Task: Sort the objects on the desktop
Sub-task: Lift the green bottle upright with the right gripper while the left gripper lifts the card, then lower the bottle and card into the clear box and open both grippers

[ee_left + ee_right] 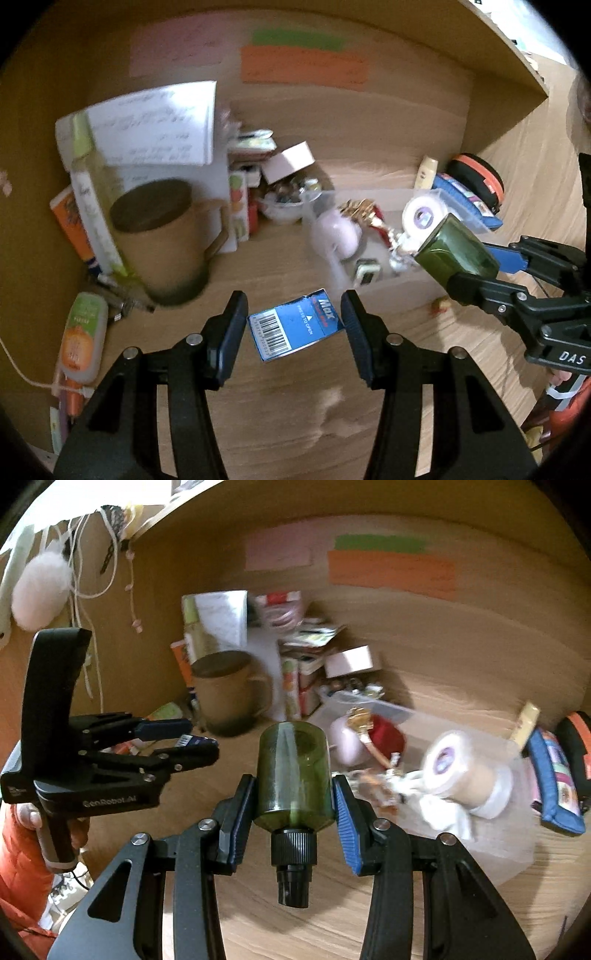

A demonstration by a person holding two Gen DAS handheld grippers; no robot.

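A: Status on the two grippers?

B: Right gripper [293, 794] is clamped on the green bottle [293, 775], pads on both flanks. Bottle's long axis runs along the fingers, black cap [294, 849] toward the camera, base pointing away. It's held up off the desk.

A: And left?

B: Left gripper [293, 326] has its fingers apart, straddling the blue staple box [295, 325]. Small gaps show on both sides in the left wrist view, so I can't confirm contact. From the right wrist view the box end [192, 742] sits between the fingertips, but whether it's lifted or on the wooden desk [295, 424] I can't tell.

A: Box orientation?

B: Tilted. Long axis runs roughly across the gap, barcode end near the left pad, "Max" end near the right pad. A straight close would squeeze it end to end.

A: Where's the bin relative to the bottle?

B: Clear plastic bin [509, 749] is ahead and to the right of the right gripper, already holding a tape roll [448, 760] and a pink round thing [345, 744]. My guess is the bottle goes there; right hand is clearly nearer.

A: Risk?

B: Bottle's base leads, so it may tip the tape roll on entry. The brown mug [162, 236] is well clear on the left.
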